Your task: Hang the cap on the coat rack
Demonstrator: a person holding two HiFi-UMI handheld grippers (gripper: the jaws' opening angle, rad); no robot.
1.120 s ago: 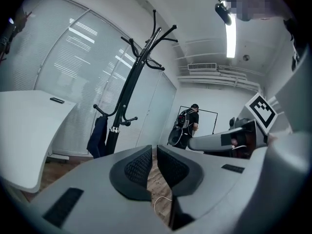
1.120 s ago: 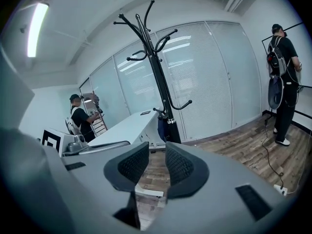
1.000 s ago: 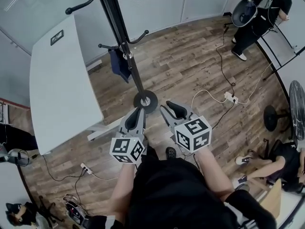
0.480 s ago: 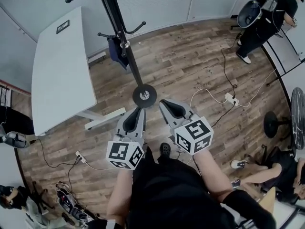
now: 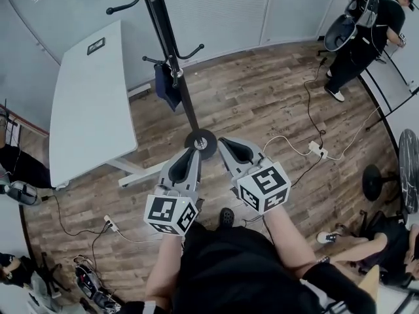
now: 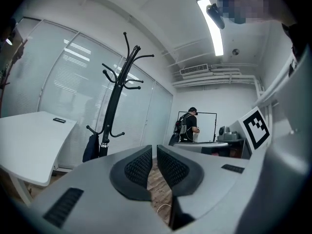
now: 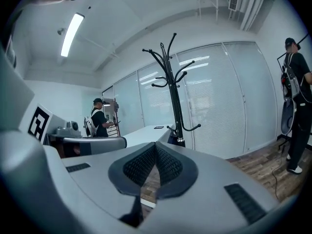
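Head view: grey left gripper and right gripper hover near the base of the black metal coat rack; a dark blue cloth, possibly the cap, hangs from a low hook. Left gripper view: jaws nearly together, empty. Right gripper view: jaws shut, empty. A careless nudge could tip the rack

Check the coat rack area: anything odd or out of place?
Nothing spilled or damaged. The left claw and right claw are shut on nothing, no cap held. A dark blue cloth item hangs from a low hook of the black metal coat rack; whether it's the cap is unclear.
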